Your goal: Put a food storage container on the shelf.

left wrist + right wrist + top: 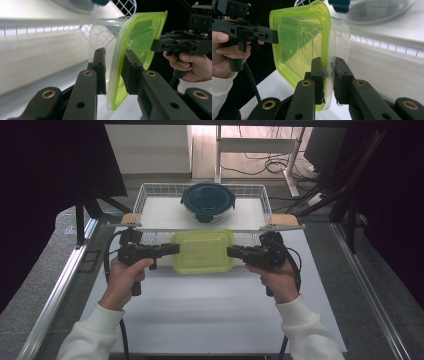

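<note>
Both grippers clamped on green-lidded container, centre frame.

Left gripper [172, 250] pinches the left rim of the container [202, 251]; right gripper [232, 252] pinches the right rim. Container sits level between them, above the white bench [200, 305], just below the wire tray [150, 195] holding a dark-lidded round bowl [208, 201].

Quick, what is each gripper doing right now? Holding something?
Left gripper: jaws shut on the left edge of the green-lidded container.
Right gripper: jaws shut on the same container's right edge.
</note>
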{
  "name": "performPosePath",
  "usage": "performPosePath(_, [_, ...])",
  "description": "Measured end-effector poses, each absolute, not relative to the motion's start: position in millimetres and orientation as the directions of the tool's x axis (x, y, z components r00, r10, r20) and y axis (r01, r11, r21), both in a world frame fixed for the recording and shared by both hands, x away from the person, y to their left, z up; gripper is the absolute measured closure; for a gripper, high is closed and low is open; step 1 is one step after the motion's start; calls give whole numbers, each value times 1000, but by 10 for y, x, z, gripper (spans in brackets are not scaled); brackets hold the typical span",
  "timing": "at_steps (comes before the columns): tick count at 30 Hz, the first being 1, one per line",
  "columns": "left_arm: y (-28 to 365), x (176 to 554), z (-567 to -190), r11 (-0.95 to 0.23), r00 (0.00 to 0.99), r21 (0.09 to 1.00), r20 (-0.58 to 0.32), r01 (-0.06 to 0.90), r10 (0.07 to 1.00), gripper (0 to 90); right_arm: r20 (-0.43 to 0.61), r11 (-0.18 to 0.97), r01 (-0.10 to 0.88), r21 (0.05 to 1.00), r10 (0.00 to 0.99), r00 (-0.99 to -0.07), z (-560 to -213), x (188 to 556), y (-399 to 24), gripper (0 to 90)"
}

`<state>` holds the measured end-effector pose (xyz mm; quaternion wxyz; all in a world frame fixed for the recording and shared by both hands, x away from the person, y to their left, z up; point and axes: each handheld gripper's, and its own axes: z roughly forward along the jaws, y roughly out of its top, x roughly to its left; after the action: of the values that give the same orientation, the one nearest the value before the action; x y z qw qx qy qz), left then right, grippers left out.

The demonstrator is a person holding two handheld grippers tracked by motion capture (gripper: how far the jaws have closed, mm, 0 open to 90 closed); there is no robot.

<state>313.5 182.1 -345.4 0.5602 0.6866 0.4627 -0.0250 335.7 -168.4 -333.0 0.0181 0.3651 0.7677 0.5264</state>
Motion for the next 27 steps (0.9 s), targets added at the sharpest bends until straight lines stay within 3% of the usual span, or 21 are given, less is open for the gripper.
performPosePath(18, [1868, 3334, -2977, 52, 597, 783, -514, 620, 616, 753, 341, 152, 502, 851, 567, -750, -2871, 3570, -1650, 792])
performPosePath(27, [1888, 3624, -2759, 50, 596, 773, -527, 633, 606, 753, 350, 142, 510, 848, 573, -741, -2663, 3790, -1635, 791])
